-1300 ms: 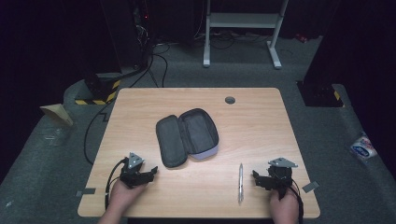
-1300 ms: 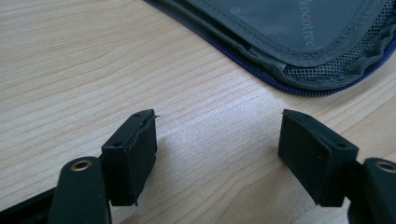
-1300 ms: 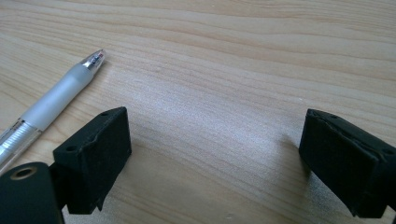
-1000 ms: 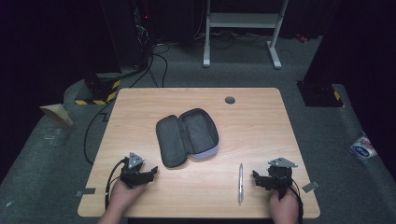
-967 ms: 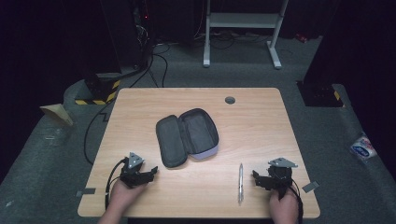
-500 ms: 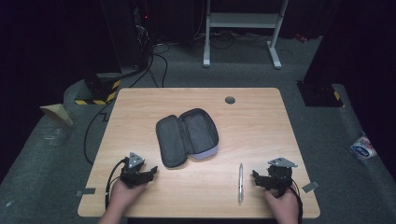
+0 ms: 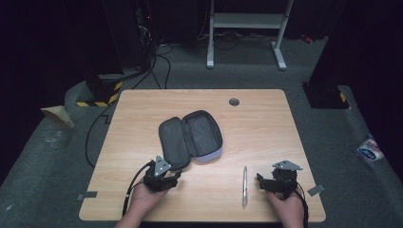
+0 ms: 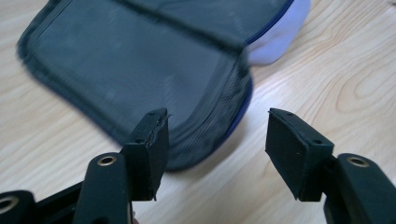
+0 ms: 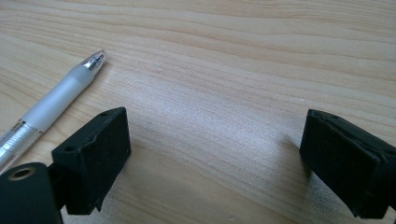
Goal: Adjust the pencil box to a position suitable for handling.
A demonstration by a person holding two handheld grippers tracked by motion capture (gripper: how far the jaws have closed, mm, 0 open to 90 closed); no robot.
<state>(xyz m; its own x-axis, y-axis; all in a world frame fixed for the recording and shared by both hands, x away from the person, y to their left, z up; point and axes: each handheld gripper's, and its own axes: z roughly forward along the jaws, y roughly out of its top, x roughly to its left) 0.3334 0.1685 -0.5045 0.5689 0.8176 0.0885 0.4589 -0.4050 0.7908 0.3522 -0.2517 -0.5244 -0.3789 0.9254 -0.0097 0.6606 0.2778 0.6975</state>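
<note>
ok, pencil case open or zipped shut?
Open. The pencil case lies spread flat on the table, both dark inner halves facing up. Nothing visible inside it; the pen lies apart on the wood.

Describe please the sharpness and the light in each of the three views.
High view: table evenly lit, surroundings dark, picture soft. Left gripper view: the open pencil case is smeared by motion blur at its left edge, the left gripper jaws sharper. Right gripper view: sharp, a soft sheen on the wood and on the pen.

The high view looked down over the whole table (image 7: 142,104); both gripper views sat close above that same wood, facing forward.
</note>
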